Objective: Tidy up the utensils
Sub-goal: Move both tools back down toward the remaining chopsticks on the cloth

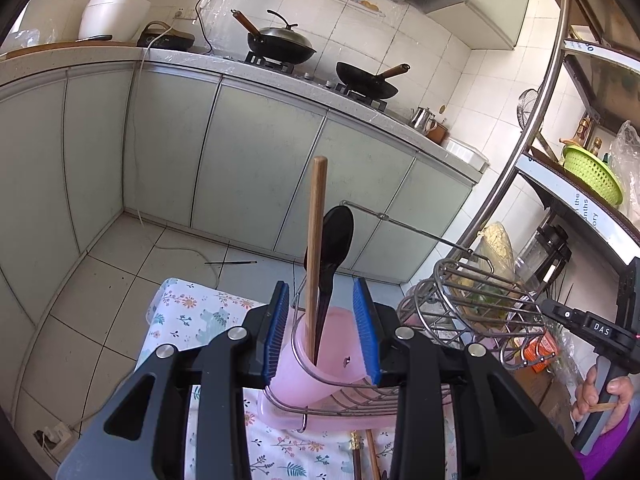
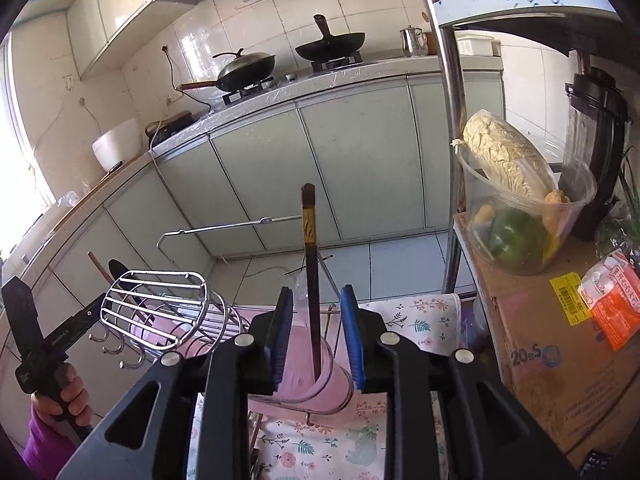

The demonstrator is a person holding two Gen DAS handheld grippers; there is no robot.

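Note:
A chrome wire utensil rack (image 1: 460, 280) stands on a floral cloth (image 1: 188, 312). One of its pink cups (image 1: 340, 340) holds a wooden stick (image 1: 316, 240) and a black spoon (image 1: 338, 232), both upright. My left gripper (image 1: 321, 284) is open; its blue pads stand either side of those two without touching them. In the right wrist view, a dark chopstick (image 2: 310, 260) stands in another pink cup (image 2: 300, 360). My right gripper (image 2: 316, 290) is open around the chopstick, with a gap on each side. A hand (image 1: 604, 396) holds the right gripper's handle.
More chopsticks (image 1: 370, 456) lie on the cloth in front of the rack. To the right are a cardboard box (image 2: 540, 340), a tub of vegetables (image 2: 512, 200), a blender (image 2: 596, 140) and a steel shelf post (image 2: 452, 120). One chopstick (image 1: 230, 263) lies on the floor.

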